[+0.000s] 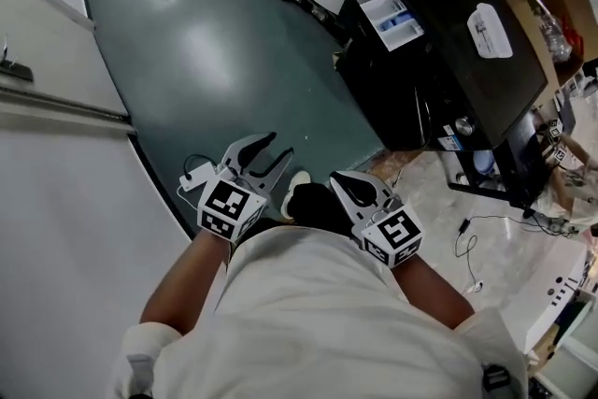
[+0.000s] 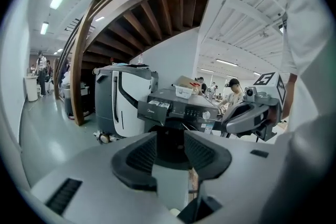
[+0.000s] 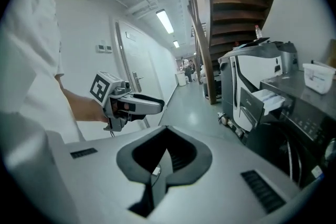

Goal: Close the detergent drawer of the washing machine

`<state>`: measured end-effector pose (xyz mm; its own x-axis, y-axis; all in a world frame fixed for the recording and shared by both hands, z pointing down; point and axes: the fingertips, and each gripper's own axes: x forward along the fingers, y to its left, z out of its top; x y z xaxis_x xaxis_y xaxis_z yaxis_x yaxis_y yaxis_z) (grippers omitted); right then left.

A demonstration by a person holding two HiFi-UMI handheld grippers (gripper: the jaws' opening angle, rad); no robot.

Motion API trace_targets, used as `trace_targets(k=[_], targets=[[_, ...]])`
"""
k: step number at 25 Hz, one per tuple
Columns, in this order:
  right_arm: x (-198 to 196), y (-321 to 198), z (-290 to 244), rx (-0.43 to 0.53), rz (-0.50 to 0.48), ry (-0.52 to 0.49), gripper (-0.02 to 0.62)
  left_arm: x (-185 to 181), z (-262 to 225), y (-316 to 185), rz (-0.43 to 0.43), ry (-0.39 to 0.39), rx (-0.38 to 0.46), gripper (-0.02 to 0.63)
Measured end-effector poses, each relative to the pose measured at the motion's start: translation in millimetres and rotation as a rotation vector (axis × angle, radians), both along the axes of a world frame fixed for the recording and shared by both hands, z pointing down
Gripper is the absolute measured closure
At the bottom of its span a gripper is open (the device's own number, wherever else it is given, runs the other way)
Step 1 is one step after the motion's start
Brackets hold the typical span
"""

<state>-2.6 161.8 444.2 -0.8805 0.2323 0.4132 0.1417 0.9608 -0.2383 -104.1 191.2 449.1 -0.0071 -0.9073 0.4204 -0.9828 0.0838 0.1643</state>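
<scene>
Two sets of tongs down low in the head view: left tongs (image 1: 278, 145) spread apart and empty, right tongs (image 1: 338, 178) pressed together on nothing, both well apart from the washing machine (image 1: 486, 79) at upper right. Sticking out of its front, the detergent drawer (image 1: 397, 21), white inside.

Over to the left gripper view: pads parted, drawer dead ahead, pulled out, far off.

Now the right gripper view: tips closed up, drawer out at right.

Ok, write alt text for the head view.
Seen from above, a dark washing machine stands with its detergent drawer pulled out. Well short of it, the left gripper has tongs apart, the right gripper tongs together.
</scene>
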Motion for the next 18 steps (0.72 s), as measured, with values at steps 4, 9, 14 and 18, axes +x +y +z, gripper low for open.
trace_targets(k=[4, 9, 14, 18], targets=[[-8, -44, -24, 0.001, 0.087, -0.008, 0.594, -15, -24, -49, 0.070, -0.022, -0.003, 0.449], [1, -89, -43, -0.014, 0.206, 0.002, 0.594, -19, -29, -101, 0.143, -0.019, -0.033, 0.449], [10, -133, -49, -0.008, 0.341, 0.017, 0.594, -27, -20, -149, 0.221, -0.023, -0.052, 0.449], [14, -165, -60, 0.012, 0.441, 0.022, 0.594, -35, -14, -182, 0.279, -0.020, -0.058, 0.446]])
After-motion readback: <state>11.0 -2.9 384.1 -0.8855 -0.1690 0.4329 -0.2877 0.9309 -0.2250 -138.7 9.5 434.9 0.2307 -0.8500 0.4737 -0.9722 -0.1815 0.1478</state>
